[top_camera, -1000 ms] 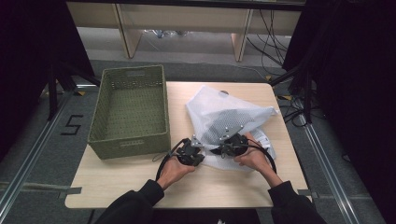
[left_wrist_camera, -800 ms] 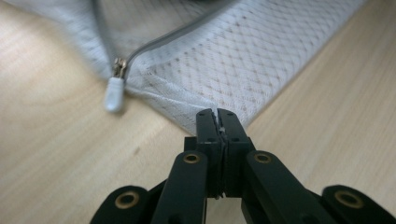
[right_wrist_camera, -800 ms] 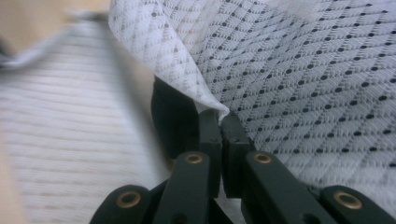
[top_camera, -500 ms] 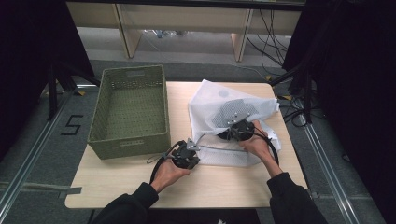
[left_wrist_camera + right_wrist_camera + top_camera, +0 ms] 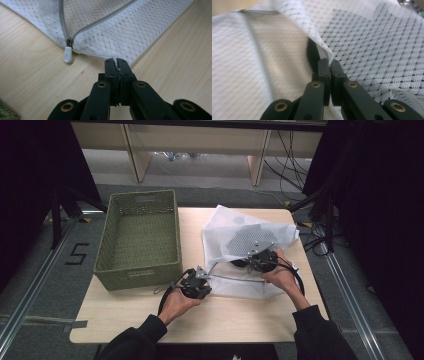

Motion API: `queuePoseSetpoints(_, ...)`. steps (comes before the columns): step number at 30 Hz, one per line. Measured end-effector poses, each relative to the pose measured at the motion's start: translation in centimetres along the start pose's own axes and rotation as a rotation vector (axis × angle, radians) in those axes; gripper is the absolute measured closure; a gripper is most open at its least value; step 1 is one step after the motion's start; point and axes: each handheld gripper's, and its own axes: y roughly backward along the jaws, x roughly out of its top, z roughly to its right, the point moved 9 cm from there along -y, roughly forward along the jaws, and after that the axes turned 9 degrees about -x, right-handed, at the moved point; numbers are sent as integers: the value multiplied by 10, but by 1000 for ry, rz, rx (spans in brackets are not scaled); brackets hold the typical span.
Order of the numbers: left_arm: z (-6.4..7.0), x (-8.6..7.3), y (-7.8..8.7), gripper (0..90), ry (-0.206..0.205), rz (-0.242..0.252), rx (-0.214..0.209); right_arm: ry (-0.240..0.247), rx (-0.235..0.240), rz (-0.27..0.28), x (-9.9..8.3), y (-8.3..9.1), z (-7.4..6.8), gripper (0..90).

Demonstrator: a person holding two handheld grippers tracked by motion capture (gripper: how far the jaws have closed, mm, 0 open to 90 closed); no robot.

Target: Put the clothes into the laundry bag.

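The mesh bag lies flat on the right half of the bench, a dark spotted cloth showing through it. It looks light, limp and sheer: it should fold and drag rather than lift as one piece, so hems and corners are the likely holds. The left gripper has its fingers pressed together on the bag's near corner, just beside the zip pull. The right gripper is clamped on a raised fold of the mesh. A green basket stands empty to the left.
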Motion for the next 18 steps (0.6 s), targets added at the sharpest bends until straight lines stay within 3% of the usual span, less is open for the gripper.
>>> queuePoseSetpoints(2, -1, 0, 3, 874, 1, 7, -2, 40, 0, 8, -2, 6, -7, 900)
queuePoseSetpoints(4, -1, 0, 5, 875, -1, 23, 5, 86, 11, -19, -9, 9, -13, 900)
queuePoseSetpoints(7, -2, -4, 11, 875, 5, 24, 12, 96, 38, -69, -24, 5, -29, 900)
queuePoseSetpoints(11, -1, -12, 16, 876, 4, 15, 1, 129, 79, -116, -41, -3, -38, 900)
queuePoseSetpoints(18, 15, -22, 15, 875, -18, -3, -20, 131, 72, -121, -45, -1, -41, 899)
